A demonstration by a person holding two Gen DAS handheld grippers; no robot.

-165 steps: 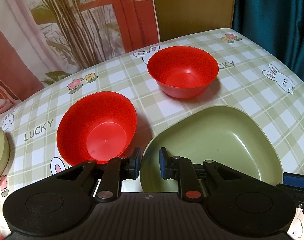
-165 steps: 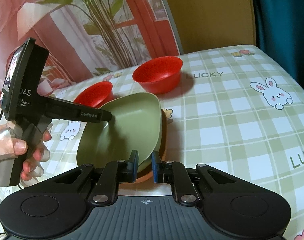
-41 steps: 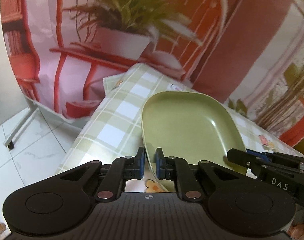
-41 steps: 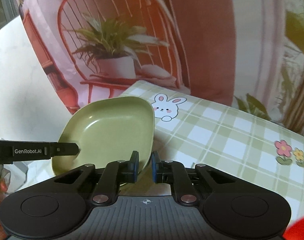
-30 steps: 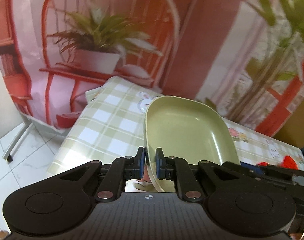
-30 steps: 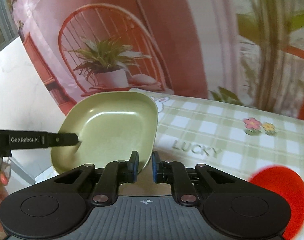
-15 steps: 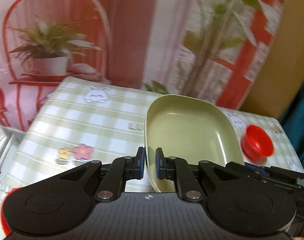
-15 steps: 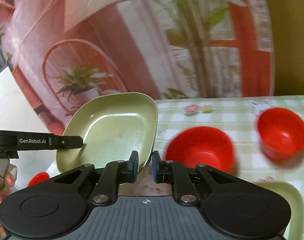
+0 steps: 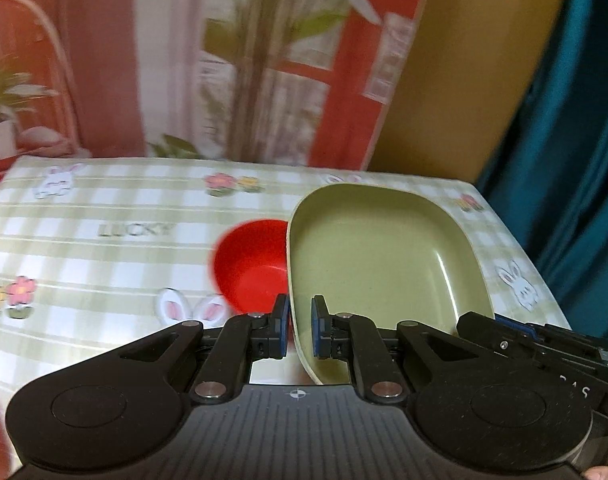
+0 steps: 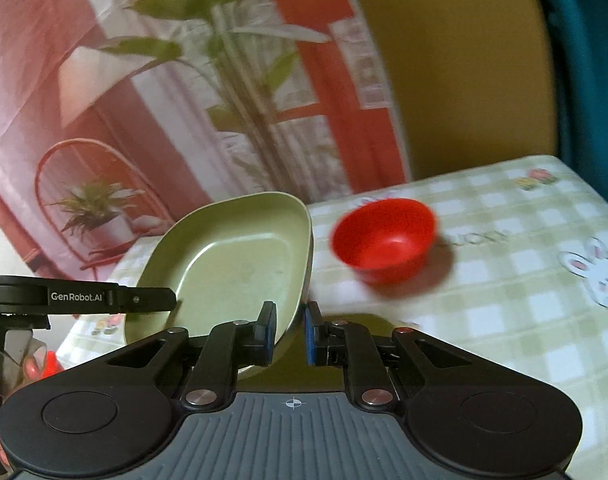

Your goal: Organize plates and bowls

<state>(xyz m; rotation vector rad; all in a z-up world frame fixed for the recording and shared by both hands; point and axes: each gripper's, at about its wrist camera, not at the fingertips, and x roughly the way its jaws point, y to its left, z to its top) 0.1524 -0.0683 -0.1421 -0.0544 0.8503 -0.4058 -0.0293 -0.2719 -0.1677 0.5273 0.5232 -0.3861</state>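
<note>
Both grippers, left (image 9: 299, 330) and right (image 10: 289, 334), pinch opposite rims of one green plate (image 9: 376, 256), held above the table (image 9: 115, 256) near a red bowl (image 10: 384, 238); keep it level; lower both sides together.

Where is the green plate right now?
The green plate is held over the checked tablecloth, clamped at opposite rims by the left gripper and right gripper, with a red bowl beside it.
</note>
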